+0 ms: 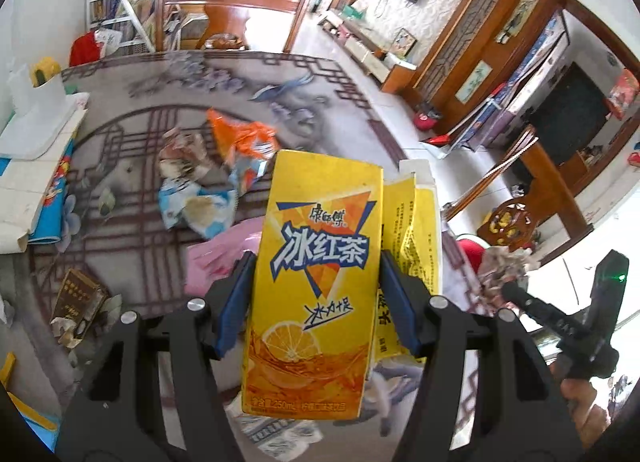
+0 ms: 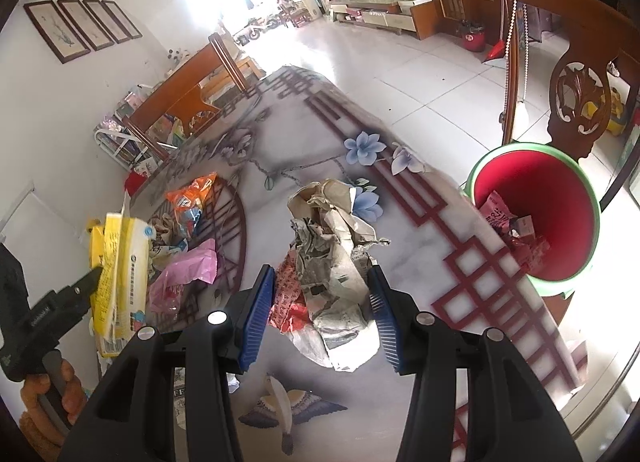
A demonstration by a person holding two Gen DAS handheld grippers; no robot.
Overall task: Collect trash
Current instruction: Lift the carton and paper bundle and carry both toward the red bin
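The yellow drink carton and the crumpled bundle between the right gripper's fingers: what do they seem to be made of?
Drink carton: apparently coated paperboard, glossy printed surface, sharp folded edges, slightly dented. Left gripper clamps it.
Crumpled bundle: looks like newspaper, matte grey with fine print and soft creases; some red printed paper or film is mixed in. Right gripper straddles it, open.

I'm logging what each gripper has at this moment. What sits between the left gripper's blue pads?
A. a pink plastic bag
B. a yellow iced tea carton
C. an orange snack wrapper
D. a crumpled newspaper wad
B: in the left wrist view the yellow iced tea carton stands upright between the pads of the left gripper, both pressed against its sides, while the crumpled newspaper sits in front of the right gripper.
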